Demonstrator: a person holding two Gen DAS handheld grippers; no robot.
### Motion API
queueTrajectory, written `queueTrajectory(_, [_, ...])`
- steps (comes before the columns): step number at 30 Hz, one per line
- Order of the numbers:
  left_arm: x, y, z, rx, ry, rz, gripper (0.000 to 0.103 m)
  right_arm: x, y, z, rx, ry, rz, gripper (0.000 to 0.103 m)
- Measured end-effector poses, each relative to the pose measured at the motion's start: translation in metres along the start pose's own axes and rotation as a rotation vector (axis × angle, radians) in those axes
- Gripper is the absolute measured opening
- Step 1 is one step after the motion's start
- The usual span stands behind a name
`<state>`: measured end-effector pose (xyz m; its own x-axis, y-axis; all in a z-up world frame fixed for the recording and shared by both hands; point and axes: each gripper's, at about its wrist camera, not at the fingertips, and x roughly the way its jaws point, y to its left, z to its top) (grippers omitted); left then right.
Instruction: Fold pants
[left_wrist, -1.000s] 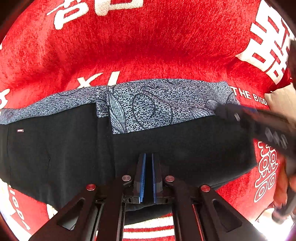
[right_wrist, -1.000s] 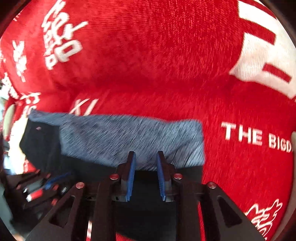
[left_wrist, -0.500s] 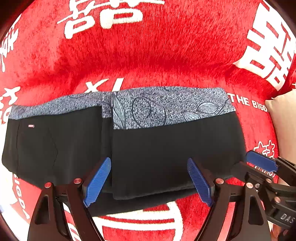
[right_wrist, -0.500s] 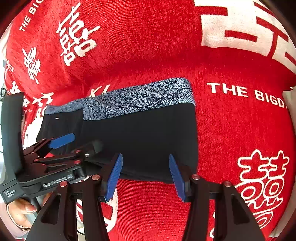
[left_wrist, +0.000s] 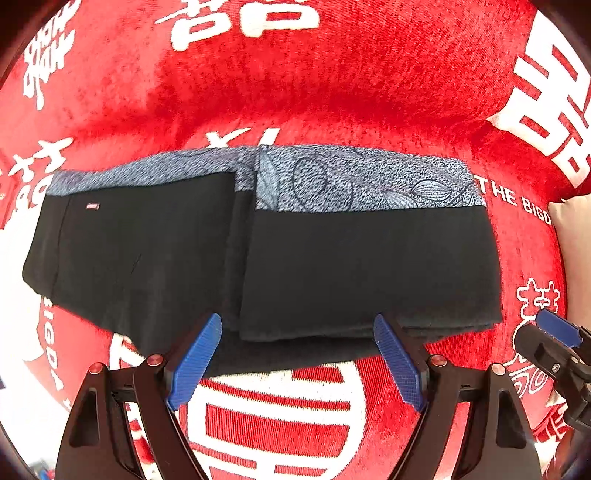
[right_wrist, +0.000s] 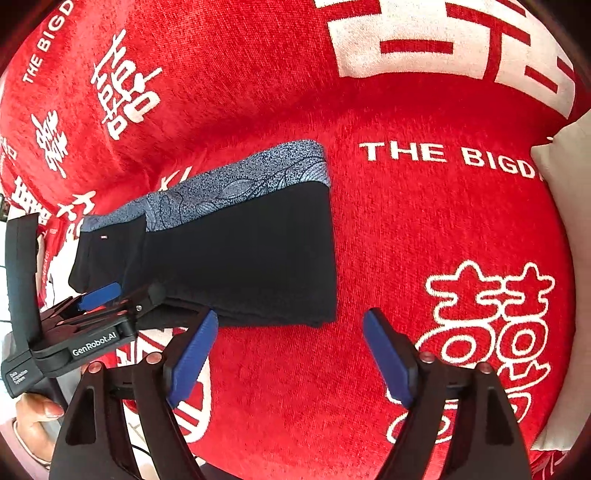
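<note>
The black pants (left_wrist: 332, 266) with a grey-blue patterned band along the far edge lie folded flat on the red cover; the right part is folded over the left part. They also show in the right wrist view (right_wrist: 240, 254). My left gripper (left_wrist: 299, 365) is open and empty, just in front of the pants' near edge. My right gripper (right_wrist: 288, 354) is open and empty, in front of the pants' right corner. The left gripper appears in the right wrist view (right_wrist: 99, 295), and the right gripper in the left wrist view (left_wrist: 554, 332).
A red plush cover (right_wrist: 406, 229) with white characters and lettering spreads under everything. A beige cushion (right_wrist: 569, 158) sits at the right edge. A hand (right_wrist: 33, 417) holds the left gripper's handle.
The left gripper has opened from shut and pulled back from the pants. The right gripper has opened wider and backed off to the right. The folded pants now lie flat, untouched.
</note>
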<state>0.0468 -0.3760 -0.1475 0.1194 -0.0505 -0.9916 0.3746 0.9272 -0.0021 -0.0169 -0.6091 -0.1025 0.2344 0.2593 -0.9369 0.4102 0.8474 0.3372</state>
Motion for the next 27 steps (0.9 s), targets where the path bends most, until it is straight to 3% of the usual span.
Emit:
queueTrajectory(7, [-0.005,0.01,-0.011,-0.026,0.013,-0.033,0.085,-0.001,0.008,-0.009,-0.021,0.01,-0.028,0.084])
queueTrajectory(14, [-0.002,0.048,-0.026,-0.009,0.032,-0.091,0.085,0.011,0.036,-0.029,0.057,0.016,-0.079,0.084])
queueTrajectory(19, [-0.015,0.117,-0.037,-0.069,0.009,-0.117,0.085,0.024,0.088,-0.043,0.055,0.028,-0.092,0.084])
queueTrajectory(27, [-0.007,0.27,-0.048,-0.334,-0.044,-0.15,0.085,0.061,0.191,-0.034,-0.135,0.004,-0.165,0.084])
